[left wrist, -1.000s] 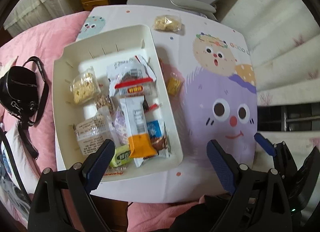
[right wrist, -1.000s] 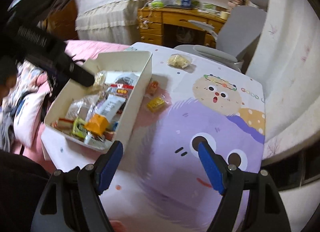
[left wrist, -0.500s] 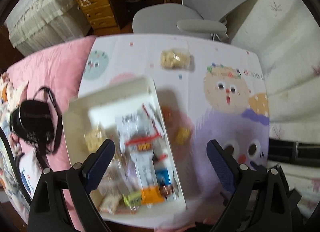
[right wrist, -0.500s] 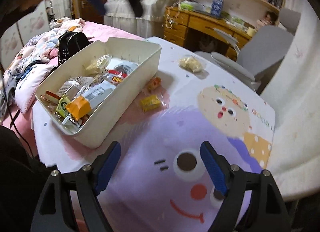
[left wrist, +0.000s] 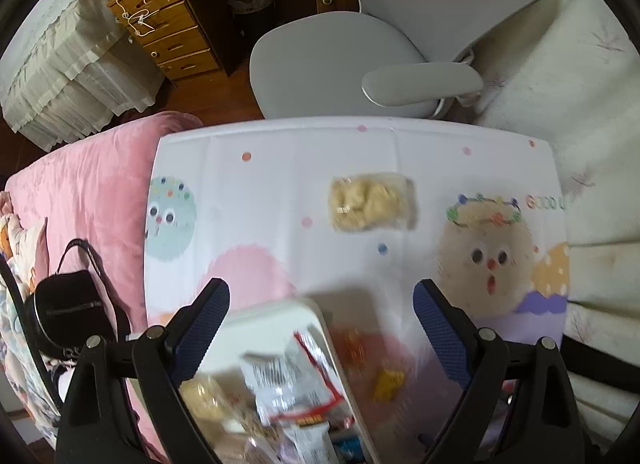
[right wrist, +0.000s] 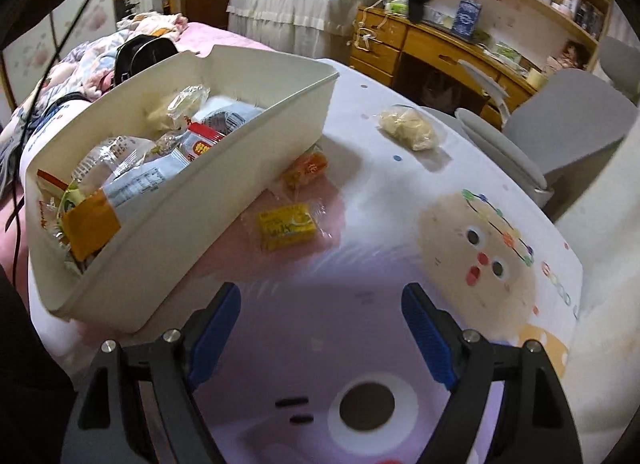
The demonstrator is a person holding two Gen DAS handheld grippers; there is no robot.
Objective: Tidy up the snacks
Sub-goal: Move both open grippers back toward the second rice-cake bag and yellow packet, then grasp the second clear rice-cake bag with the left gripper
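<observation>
Both spread and empty, the left hand-held gripper (left wrist: pixel 320 312) and right hand-held gripper (right wrist: pixel 320 312) face a light, crinkly yellow snack packet (right wrist: pixel 289 226) (probably slippery; best pinched across its flat middle).

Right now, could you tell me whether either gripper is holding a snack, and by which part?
Nothing is held: the left gripper and right gripper are both open, above the table.
</observation>
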